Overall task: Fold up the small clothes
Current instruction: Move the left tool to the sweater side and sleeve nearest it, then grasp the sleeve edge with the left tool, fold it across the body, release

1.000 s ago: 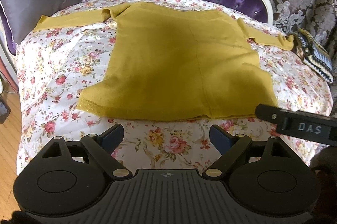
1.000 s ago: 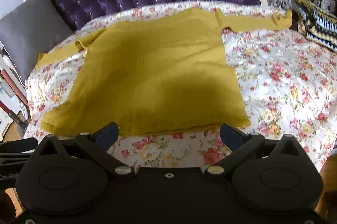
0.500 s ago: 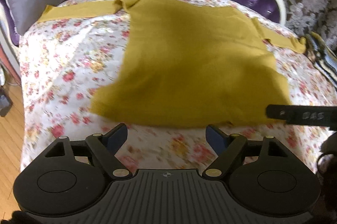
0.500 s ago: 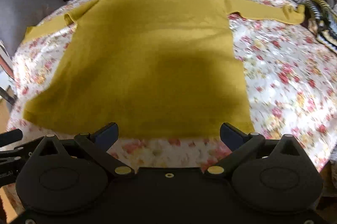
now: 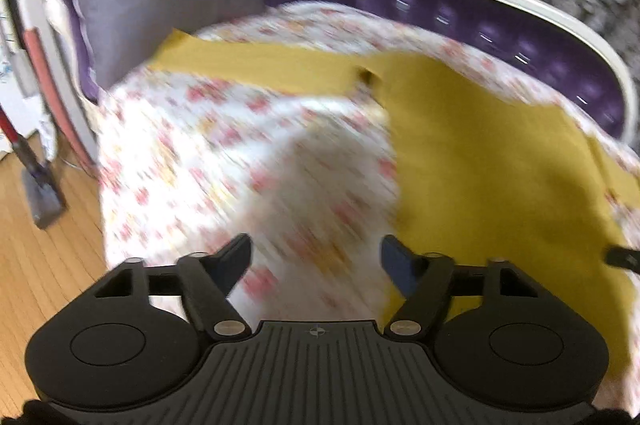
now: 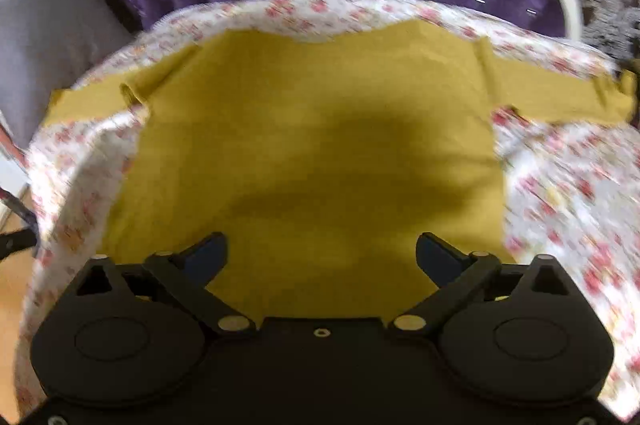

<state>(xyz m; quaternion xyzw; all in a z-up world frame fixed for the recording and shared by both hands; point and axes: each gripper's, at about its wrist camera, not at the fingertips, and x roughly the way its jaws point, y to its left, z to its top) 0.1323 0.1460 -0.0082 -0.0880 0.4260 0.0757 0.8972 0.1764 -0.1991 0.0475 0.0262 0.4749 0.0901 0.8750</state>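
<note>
Bed (image 6: 568, 185) in floral cover carries mustard sweater (image 6: 312, 145) spread flat, sleeves toward 9 and 3 o'clock. Right tool (image 6: 322, 253) hangs released over its hem; left tool (image 5: 316, 259), released, beside its 9 o'clock edge.

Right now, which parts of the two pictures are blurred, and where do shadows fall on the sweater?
Left wrist view: strong motion blur smears the floral bedspread; the left gripper itself stays sharp; a dark shadow lies on the mustard sweater at right. Right wrist view: milder blur, worst on the bedspread at right; a broad shadow crosses the sweater's middle, ahead of the open right gripper. Both views bend at the edges.
</note>
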